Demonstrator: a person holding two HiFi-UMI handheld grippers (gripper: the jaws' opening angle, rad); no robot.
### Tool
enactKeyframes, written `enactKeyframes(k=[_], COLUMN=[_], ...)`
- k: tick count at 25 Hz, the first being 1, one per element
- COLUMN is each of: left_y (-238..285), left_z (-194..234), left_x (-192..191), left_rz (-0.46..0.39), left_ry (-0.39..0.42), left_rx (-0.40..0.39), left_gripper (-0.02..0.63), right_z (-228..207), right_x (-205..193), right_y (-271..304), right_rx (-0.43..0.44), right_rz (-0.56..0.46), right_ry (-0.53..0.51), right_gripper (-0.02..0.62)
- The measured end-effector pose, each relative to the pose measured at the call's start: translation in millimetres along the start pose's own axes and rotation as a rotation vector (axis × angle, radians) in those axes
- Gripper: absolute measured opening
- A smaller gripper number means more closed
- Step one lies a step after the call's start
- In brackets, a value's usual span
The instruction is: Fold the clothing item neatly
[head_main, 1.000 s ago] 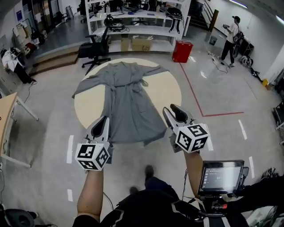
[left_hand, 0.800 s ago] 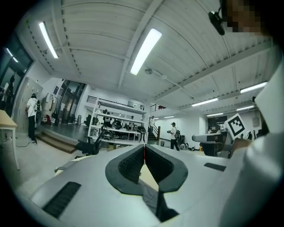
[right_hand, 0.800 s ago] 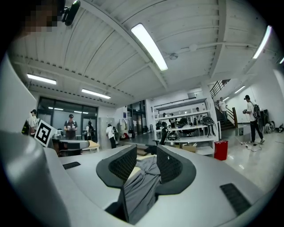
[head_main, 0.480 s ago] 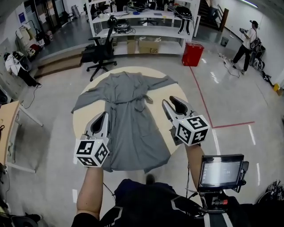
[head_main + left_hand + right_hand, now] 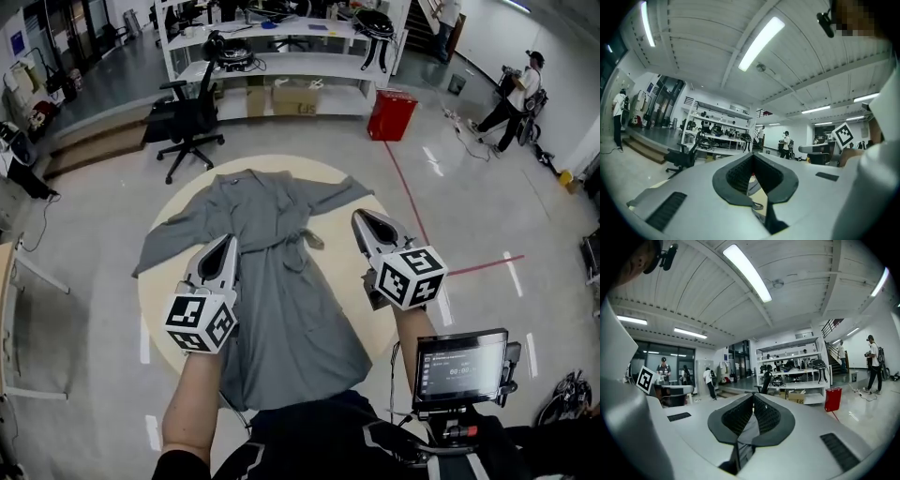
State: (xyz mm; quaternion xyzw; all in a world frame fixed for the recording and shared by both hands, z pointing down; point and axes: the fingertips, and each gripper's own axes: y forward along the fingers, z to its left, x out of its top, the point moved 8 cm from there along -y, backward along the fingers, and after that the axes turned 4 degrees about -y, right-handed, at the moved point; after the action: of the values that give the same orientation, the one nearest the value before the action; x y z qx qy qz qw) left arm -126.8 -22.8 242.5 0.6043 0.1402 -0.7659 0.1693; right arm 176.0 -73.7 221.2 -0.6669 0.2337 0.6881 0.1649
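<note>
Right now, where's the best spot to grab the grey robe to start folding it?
Probably the cuff end of the right-hand sleeve, coming down from above on its outer side. The grey robe lies flat and open on the round cream surface. That sleeve sticks out sideways past the body, so its end is free to pinch and swing inward.
</note>
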Motion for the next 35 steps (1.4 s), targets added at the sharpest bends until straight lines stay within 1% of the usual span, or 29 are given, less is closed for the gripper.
enactKeyframes(k=[2,4,6,9,12,13,15,16,17,19,21,22,24,27,30,33,35], left_y=[21,56,109,200,270,291,332,351,368,396,417,427,447,470,477,475,470], left_z=[17,30,37,28,14,10,3,0,-2,-8,-16,-21,-31,-35,-34,-33,-32], left_x=[-6,-12,-22,-52,-89,-103,-131,-146,-159,-186,-210,-220,-238,-259,-271,-273,-273], left_rz=[0.013,0.032,0.06,0.121,0.183,0.206,0.257,0.287,0.32,0.391,0.446,0.462,0.483,0.511,0.533,0.537,0.537], left_ry=[-0.008,-0.019,-0.023,-0.037,-0.063,-0.071,-0.07,-0.056,-0.037,-0.003,0.015,0.025,0.055,0.076,0.056,0.061,0.069], left_rx=[-0.018,-0.031,-0.033,-0.047,-0.058,-0.057,-0.055,-0.055,-0.057,-0.069,-0.092,-0.107,-0.138,-0.156,-0.143,-0.146,-0.15], left_gripper=[0.0,0.0,0.0,0.0,0.0,0.0,0.0,0.0,0.001,0.0,0.0,0.001,0.002,0.002,0.001,0.0,0.001], right_z=[-6,-31,-79,-173,-246,-268,-311,-330,-348,-377,-398,-407,-424,-440,-457,-459,-453], right_x=[-4,-14,-30,-60,-98,-112,-144,-161,-178,-215,-254,-270,-294,-319,-329,-338,-345], right_y=[17,41,70,104,128,137,151,157,163,174,184,190,202,219,234,245,250], right_rx=[-0.012,-0.04,-0.077,-0.135,-0.145,-0.144,-0.146,-0.154,-0.165,-0.188,-0.189,-0.184,-0.173,-0.159,-0.13,-0.021,0.036], right_rz=[0.02,0.048,0.068,0.079,0.11,0.123,0.153,0.168,0.183,0.215,0.257,0.276,0.305,0.35,0.435,0.555,0.6], right_ry=[-0.002,0.015,0.044,0.094,0.16,0.191,0.268,0.314,0.369,0.511,0.661,0.719,0.787,0.859,0.885,0.911,0.928], right_gripper=[0.011,0.011,0.011,0.009,0.011,0.014,0.087,0.105,0.12,0.147,0.16,0.166,0.179,0.184,0.196,0.196,0.196])
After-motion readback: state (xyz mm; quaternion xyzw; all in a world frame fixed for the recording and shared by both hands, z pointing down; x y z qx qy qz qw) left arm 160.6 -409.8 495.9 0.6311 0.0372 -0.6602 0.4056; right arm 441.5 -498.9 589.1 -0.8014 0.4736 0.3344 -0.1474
